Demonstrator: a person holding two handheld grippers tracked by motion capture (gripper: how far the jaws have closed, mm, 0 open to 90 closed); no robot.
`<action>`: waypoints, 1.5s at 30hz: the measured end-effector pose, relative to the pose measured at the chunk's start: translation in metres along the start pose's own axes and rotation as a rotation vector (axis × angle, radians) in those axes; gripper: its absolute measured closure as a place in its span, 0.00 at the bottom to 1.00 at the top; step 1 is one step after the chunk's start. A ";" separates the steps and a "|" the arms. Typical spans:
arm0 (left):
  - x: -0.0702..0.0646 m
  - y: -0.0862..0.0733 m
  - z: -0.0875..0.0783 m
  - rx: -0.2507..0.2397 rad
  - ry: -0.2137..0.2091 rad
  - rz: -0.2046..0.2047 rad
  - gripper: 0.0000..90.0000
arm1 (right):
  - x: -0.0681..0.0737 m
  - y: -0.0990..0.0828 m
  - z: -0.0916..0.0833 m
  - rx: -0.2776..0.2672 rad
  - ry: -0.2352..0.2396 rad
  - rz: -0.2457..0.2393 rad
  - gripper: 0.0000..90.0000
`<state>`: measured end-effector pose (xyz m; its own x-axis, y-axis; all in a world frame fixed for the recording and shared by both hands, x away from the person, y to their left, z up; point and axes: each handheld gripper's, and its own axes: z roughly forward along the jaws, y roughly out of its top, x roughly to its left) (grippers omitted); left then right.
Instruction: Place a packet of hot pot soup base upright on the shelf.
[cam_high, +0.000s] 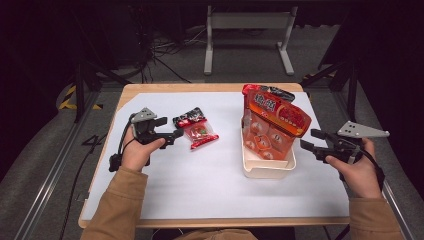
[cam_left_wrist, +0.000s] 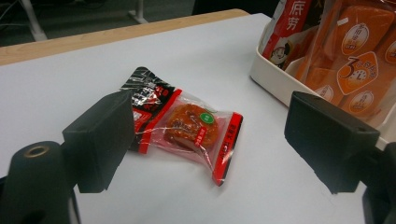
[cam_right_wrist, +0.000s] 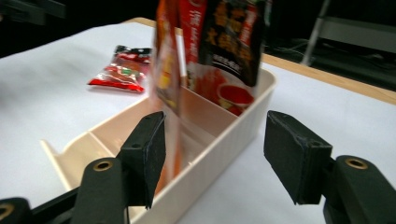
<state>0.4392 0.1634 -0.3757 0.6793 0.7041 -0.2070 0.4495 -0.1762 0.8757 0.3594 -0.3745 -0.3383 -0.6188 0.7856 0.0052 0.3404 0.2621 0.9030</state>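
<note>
1. Two tongs are over the table (cam_high: 165, 200), one on each side, and between them is much free white surface.
2. Left tongs (cam_high: 172, 134) are held low just beside the small red snack packet (cam_high: 196, 128); the jaws are spread and nothing is between them. In the left gripper view the packet (cam_left_wrist: 187, 126) lies flat on the white cover past the two jaws, not touching them.
3. This small packet lies alone, left of the middle, well apart from the wooden edge of the table at the back and from the cream box (cam_high: 267, 170).
4. Right tongs (cam_high: 312, 140) are just beside the right wall of the cream box, with jaws spread and holding nothing. In the right gripper view the near wall of the box (cam_right_wrist: 219, 140) is between the two jaws, but I cannot tell if a jaw touches it.
5. Large orange snack bag (cam_high: 275, 122) stands tilted in the box, and its top rises above the rim. A second, darker bag (cam_right_wrist: 231, 32) stands behind it.
6. Right of the box only a narrow strip of table is left before the edge; in front of the box the surface is free up to the near edge.
</note>
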 end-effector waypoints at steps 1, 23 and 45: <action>0.000 0.000 0.000 0.000 0.000 0.000 0.19 | 0.000 0.000 0.000 0.000 0.000 0.000 0.43; -0.014 -0.018 0.040 0.087 0.024 0.020 0.21 | -0.009 -0.009 0.015 0.020 -0.091 0.039 0.40; -0.013 -0.042 0.081 0.193 0.073 0.024 0.22 | -0.008 -0.010 0.021 0.017 -0.075 0.040 0.37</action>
<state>0.4582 0.1064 -0.4454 0.6501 0.7451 -0.1487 0.5416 -0.3172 0.7785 0.3754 -0.3714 -0.3568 -0.5502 0.8350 0.0085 0.3763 0.2389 0.8952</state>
